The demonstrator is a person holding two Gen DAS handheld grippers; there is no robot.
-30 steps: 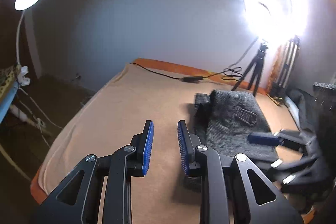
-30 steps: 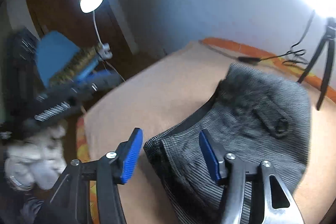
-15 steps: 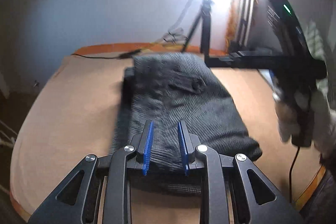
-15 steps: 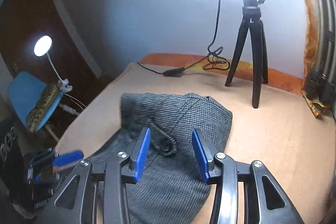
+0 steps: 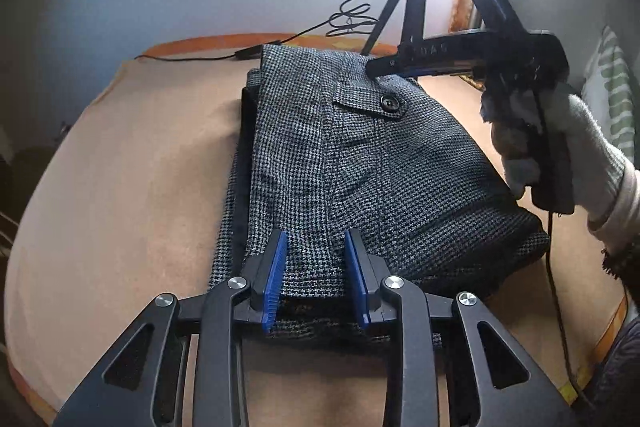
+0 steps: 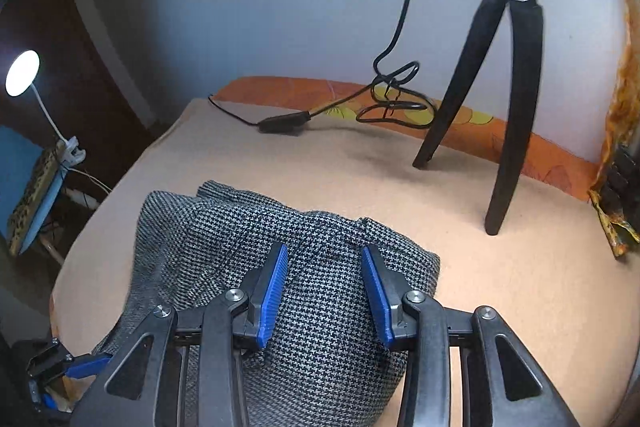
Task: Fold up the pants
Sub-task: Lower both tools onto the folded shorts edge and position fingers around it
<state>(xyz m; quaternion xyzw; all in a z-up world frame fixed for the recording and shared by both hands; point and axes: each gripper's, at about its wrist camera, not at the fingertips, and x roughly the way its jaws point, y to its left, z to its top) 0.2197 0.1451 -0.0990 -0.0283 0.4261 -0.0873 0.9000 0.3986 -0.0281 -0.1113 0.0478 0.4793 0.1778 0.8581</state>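
Left tool (image 5: 314, 277) parted over folded pants (image 5: 360, 163); right tool (image 6: 326, 291) likewise.

pants (image 6: 320, 327) near end cut off, tripod (image 6: 516, 67) top cropped

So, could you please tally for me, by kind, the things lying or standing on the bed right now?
Pants: 1
Tripod: 1
Cable: 1
Total: 3, all on the bed
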